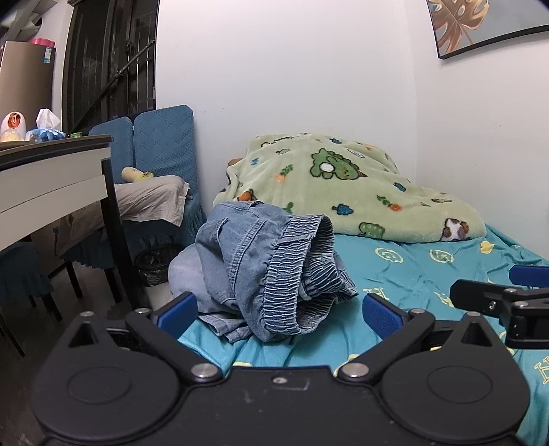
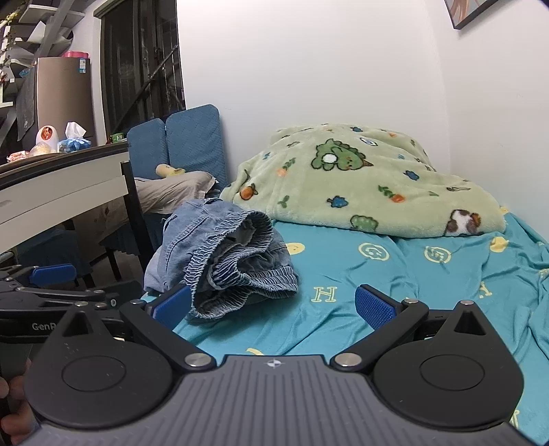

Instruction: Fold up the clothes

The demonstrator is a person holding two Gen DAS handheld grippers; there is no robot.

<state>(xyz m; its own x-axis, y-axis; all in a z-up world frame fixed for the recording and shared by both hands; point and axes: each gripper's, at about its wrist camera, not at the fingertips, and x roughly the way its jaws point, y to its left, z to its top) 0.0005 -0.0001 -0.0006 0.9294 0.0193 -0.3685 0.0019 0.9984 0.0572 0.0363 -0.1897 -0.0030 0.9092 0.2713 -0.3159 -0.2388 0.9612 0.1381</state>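
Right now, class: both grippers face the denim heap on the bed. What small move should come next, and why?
Probably ease the left gripper forward to the crumpled denim garment and close on its elastic waistband. Both it and the right gripper are open and empty, and the garment lies bunched on the teal sheet, so it needs spreading first.

Faded blue denim shorts (image 1: 260, 271) lie on a teal sheet (image 1: 429, 274) with yellow emblems, beside a pale-green cartoon-print blanket (image 1: 343, 185).

Premises are a lived-in home bedroom: bed with teal printed sheet (image 1: 429, 274), fleece cartoon blanket (image 1: 343, 185), desk (image 1: 51, 171) with tissues, framed leaf print (image 1: 480, 24).
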